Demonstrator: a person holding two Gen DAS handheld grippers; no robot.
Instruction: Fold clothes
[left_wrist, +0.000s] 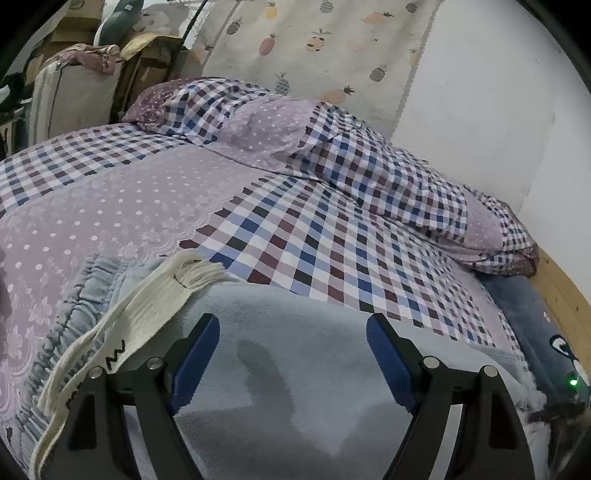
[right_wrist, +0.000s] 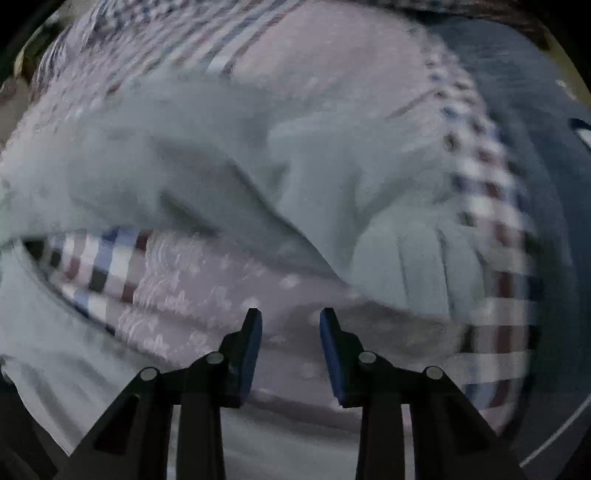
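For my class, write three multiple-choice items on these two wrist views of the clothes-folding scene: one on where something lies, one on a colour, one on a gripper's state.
1. Where does the cream drawstring lie?
A. across the pale blue garment's gathered waistband
B. on the wall
C. on the pillow

2. What colour are the pads on the left gripper fingers?
A. red
B. blue
C. yellow

3. How do the right gripper jaws stand?
A. shut on cloth
B. out of view
C. open, holding nothing

Answers: 1 A, since it trails over the pale blue garment on the checked bedspread; 2 B, both pads show blue; 3 C, a gap shows between the fingers, bedding behind it.
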